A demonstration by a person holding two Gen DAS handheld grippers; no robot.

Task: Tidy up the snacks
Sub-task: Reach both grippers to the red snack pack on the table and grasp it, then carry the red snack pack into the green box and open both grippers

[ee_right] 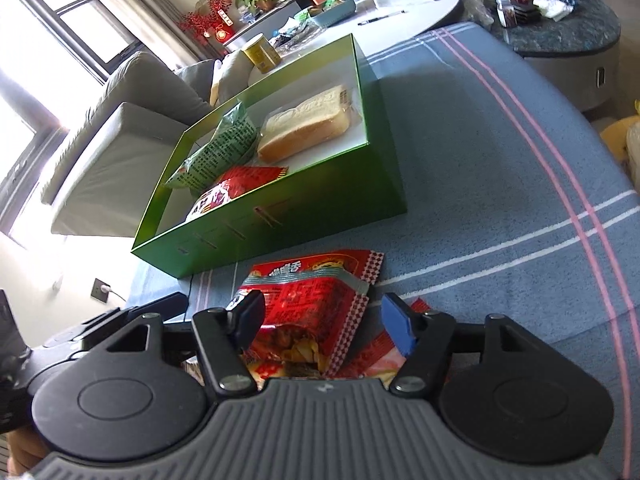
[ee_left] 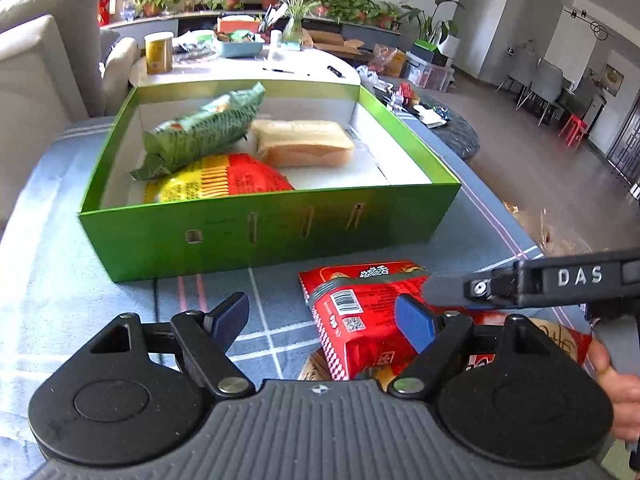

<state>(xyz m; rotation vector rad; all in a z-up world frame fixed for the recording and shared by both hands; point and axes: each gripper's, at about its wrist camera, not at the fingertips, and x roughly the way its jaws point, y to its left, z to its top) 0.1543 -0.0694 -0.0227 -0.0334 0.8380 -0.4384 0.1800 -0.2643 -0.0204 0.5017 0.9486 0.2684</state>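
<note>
A green box [ee_left: 256,236] [ee_right: 312,216] stands on the blue cloth. In it lie a green snack bag [ee_left: 200,128] [ee_right: 224,144], a wrapped bread loaf [ee_left: 304,142] [ee_right: 308,124] and a red-yellow bag [ee_left: 224,178] [ee_right: 232,184]. In front of the box lie red snack packets [ee_left: 356,312] [ee_right: 308,300], stacked on one another. My left gripper [ee_left: 324,320] is open just above the cloth, its right finger over the packets. My right gripper [ee_right: 324,320] is open, its fingers either side of the top red packet. The right gripper's body shows in the left wrist view [ee_left: 540,280].
The blue striped cloth [ee_right: 500,184] stretches to the right of the box. Behind the box is a white oval table [ee_left: 248,68] with a yellow can [ee_left: 159,52], a teal tray and clutter. A sofa [ee_left: 44,60] stands left, a dark round table [ee_right: 560,28] far right.
</note>
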